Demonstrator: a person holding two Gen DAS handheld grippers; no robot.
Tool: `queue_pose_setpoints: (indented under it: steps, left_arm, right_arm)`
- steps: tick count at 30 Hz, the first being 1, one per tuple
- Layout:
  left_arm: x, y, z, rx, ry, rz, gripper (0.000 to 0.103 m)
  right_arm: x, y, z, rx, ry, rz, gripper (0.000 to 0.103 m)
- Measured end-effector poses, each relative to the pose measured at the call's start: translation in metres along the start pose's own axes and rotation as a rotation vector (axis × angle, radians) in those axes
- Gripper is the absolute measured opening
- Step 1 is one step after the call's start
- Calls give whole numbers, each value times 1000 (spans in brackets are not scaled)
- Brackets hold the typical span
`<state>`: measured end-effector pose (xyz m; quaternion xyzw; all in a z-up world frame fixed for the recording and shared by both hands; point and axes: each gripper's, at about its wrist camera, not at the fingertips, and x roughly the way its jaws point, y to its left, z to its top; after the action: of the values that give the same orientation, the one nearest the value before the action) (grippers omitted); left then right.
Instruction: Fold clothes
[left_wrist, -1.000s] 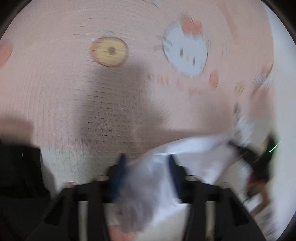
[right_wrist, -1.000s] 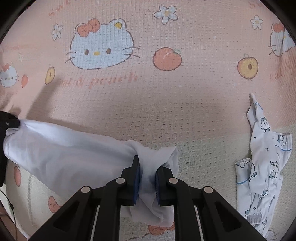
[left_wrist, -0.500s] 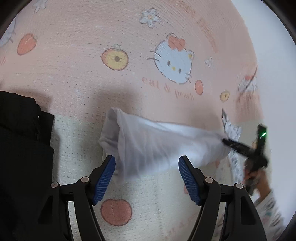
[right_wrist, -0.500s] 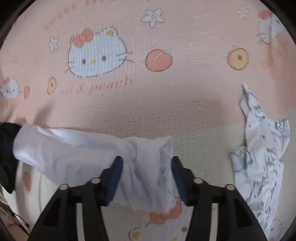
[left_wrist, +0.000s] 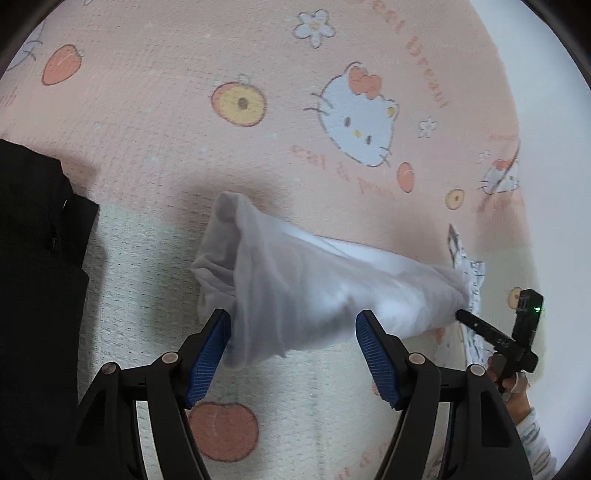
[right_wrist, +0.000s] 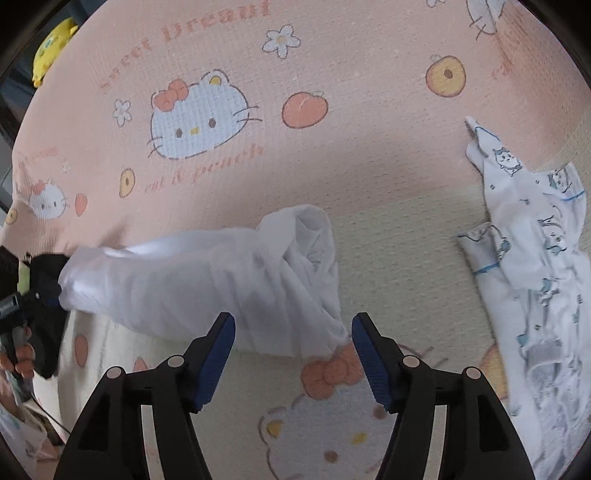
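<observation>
We hold both grippers tilted steeply down over the bed. The left gripper (left_wrist: 293, 354) has its blue pads (left_wrist: 207, 360) spread and drawing inward, with nothing pressed between them; the white garment (left_wrist: 314, 291) lies just ahead of the fingertips, its bunched end drooping between the two tips but free of both pads. The right gripper (right_wrist: 293, 356) stands released, its jaws widening, and the other end of the same white garment (right_wrist: 221, 280) lies loose just beyond and between its fingertips, apart from the pads.

We count one white garment, one printed white garment (right_wrist: 535, 266), one dark garment (left_wrist: 37, 277), and two grippers. The blanket (left_wrist: 147, 129) beneath is pink farther out and cream nearer the fingers, printed with cats and peaches.

The left view alone shows the dark garment, off to the left of its fingers, and the right gripper's black tip (left_wrist: 495, 336) at the far end of the white cloth, with a hand (left_wrist: 513, 384) behind it. The right view alone shows the printed garment spread well to the right of its fingers, a yellow plush (right_wrist: 51, 44) at the upper left edge, and fingers of the other hand (right_wrist: 22, 360) at the left rim.
</observation>
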<state>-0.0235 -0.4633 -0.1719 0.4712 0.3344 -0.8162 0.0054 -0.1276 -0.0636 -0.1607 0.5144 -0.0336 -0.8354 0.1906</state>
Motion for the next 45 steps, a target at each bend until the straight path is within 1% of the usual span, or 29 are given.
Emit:
queue_pose_setpoints:
  steps: [1, 2, 3, 4, 5, 7, 10, 11, 13, 15, 16, 18, 20, 22, 23, 24, 25, 27, 28, 29, 30, 31, 34, 39, 40, 41, 42, 44, 45]
  left_arm:
    - [3, 0, 1, -1, 4, 1, 42]
    - [4, 1, 2, -6, 3, 0, 36]
    - [5, 2, 3, -17, -4, -1, 30]
    - [5, 2, 4, -27, -12, 3, 24]
    - [6, 3, 6, -36, -14, 13, 23]
    - [10, 4, 11, -45, 4, 42, 21]
    - [22, 8, 15, -59, 77, 129, 20]
    - [26, 12, 15, -80, 103, 148, 19]
    - [30, 19, 17, -108, 115, 150, 19]
    - [31, 15, 17, -93, 121, 171, 19]
    - [31, 10, 16, -69, 126, 189, 19]
    - [31, -3, 13, 20, 136, 234, 19]
    - [26, -17, 8, 111, 118, 264, 19]
    - [17, -28, 4, 158, 79, 267, 21]
    - [12, -33, 3, 167, 53, 261, 22]
    - [5, -38, 2, 181, 18, 263, 22]
    - [-2, -46, 1, 207, -21, 276, 22]
    - [-11, -60, 0, 262, -75, 300, 23]
    - [-14, -68, 0, 279, -89, 312, 27]
    - [-16, -75, 0, 291, -98, 316, 30]
    - [-16, -82, 0, 296, -99, 312, 39]
    - [-16, -88, -1, 307, -103, 311, 41]
    - [-14, -101, -3, 333, -117, 301, 42]
    - [0, -113, -3, 335, -92, 207, 42]
    - [5, -114, -2, 327, -87, 166, 41]
    - [9, -115, -1, 318, -84, 126, 41]
    - [14, -115, 0, 312, -86, 99, 41]
    - [28, -116, 5, 305, -98, 69, 37]
    - [35, -115, 7, 302, -96, 65, 28]
  right_arm:
    - [2, 1, 2, 10, -14, 10, 65]
    - [3, 3, 4, 24, -25, 8, 60]
    - [4, 4, 6, 37, -32, 3, 40]
    - [6, 5, 8, 48, -21, -9, 32]
    - [8, 7, 11, 59, -12, -22, 23]
    - [10, 9, 16, 48, 3, -67, 19]
    - [19, 11, 24, 6, 61, -165, 11]
    - [24, 9, 24, 13, 84, -178, 11]
    - [31, 6, 24, 25, 102, -220, 11]
    - [36, 3, 22, 33, 105, -291, 11]
    - [39, 2, 22, 39, 108, -325, 11]
    - [37, 4, 22, 58, 104, -329, 11]
    - [32, 11, 17, 2, 75, -323, 12]
    - [25, 18, 12, -62, 41, -318, 16]
    - [18, 21, 11, -62, 21, -294, 20]
    - [10, 23, 10, -56, -1, -268, 31]
    - [0, 24, 11, -24, -37, -227, 37]
    - [-19, 32, 17, 22, -104, -127, 56]
    - [-26, 38, 19, 32, -122, -84, 57]
    - [-29, 45, 21, 31, -128, -61, 57]
    - [-31, 52, 26, 22, -131, -37, 58]
    - [-31, 63, 31, 3, -129, -11, 58]
    - [-23, 92, 42, -54, -106, 38, 58]
    - [9, 135, 48, -160, -57, 48, 56]
    - [16, 140, 49, -169, -50, 61, 52]
    - [25, 145, 50, -178, -38, 56, 40]
    - [34, 150, 52, -187, -27, 50, 21]
    - [53, 159, 53, -207, 5, 34, 14]
    - [61, 162, 51, -215, 21, 28, 14]
